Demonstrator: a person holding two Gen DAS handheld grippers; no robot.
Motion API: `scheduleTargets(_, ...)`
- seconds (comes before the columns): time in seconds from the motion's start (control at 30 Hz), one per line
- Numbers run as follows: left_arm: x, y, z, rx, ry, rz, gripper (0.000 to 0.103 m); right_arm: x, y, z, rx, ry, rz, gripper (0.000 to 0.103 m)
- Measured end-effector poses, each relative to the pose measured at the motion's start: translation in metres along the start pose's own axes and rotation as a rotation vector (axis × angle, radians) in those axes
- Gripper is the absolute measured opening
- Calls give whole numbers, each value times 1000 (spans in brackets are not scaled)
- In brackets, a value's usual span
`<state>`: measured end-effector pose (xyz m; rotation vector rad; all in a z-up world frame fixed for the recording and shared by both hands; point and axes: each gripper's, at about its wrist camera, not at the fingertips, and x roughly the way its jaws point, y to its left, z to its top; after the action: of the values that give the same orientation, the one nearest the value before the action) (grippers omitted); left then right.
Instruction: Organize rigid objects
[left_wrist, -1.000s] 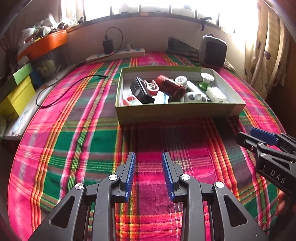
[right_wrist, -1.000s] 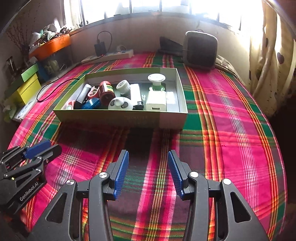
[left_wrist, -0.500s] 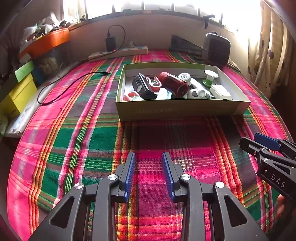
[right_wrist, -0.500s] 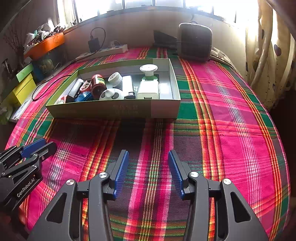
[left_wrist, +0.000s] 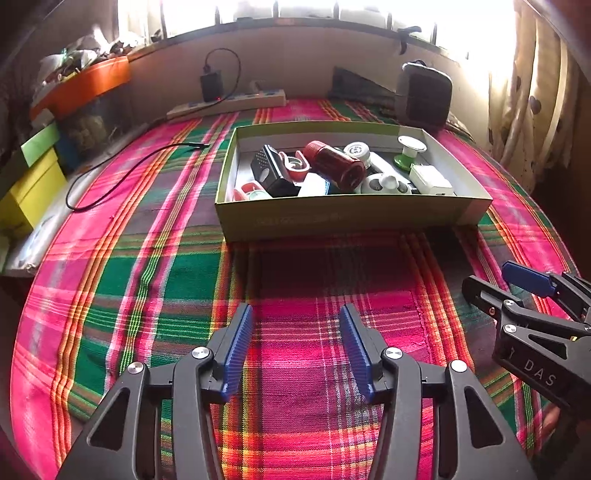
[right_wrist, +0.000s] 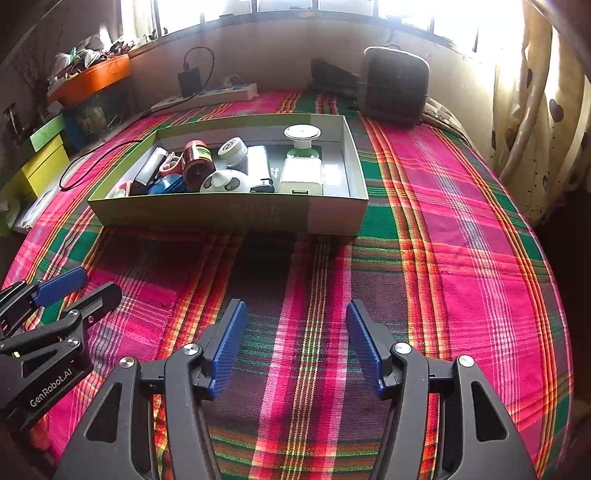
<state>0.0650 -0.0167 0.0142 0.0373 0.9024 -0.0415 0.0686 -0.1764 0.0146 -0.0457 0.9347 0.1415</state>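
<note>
An olive cardboard box (left_wrist: 347, 218) (right_wrist: 229, 214) lies on the plaid cloth and holds several small objects. Among them are a dark red canister (left_wrist: 334, 168) (right_wrist: 197, 160), a white charger (left_wrist: 430, 181) (right_wrist: 300, 175), a green-and-white knob (left_wrist: 410, 149) (right_wrist: 302, 138) and a panda-faced white item (right_wrist: 225, 182). My left gripper (left_wrist: 295, 328) hovers over the cloth short of the box, its jaws opening with nothing between them. To its right, my right gripper (right_wrist: 295, 325) is also opening and empty; it shows in the left wrist view (left_wrist: 491, 282).
A power strip (left_wrist: 225, 103) with a charger and a loose black cable (left_wrist: 122, 166) lie at the back left. A dark speaker-like box (right_wrist: 395, 85) stands behind the olive box. Yellow, green and orange containers (left_wrist: 33, 181) crowd the left edge. Curtains (right_wrist: 535, 110) hang on the right.
Both grippers' jaws have spread wider apart. The hands have barely shifted and the box's contents are unchanged.
</note>
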Motion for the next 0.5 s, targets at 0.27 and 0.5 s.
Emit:
scheduleTargets(0.27, 0, 0, 0, -2, 0, -2, 49, 0, -1, -1, -1, 0, -1, 58)
scheduleTargets(0.5, 0, 0, 0, -3, 0, -3, 49, 0, 0, -1, -1, 0, -1, 58)
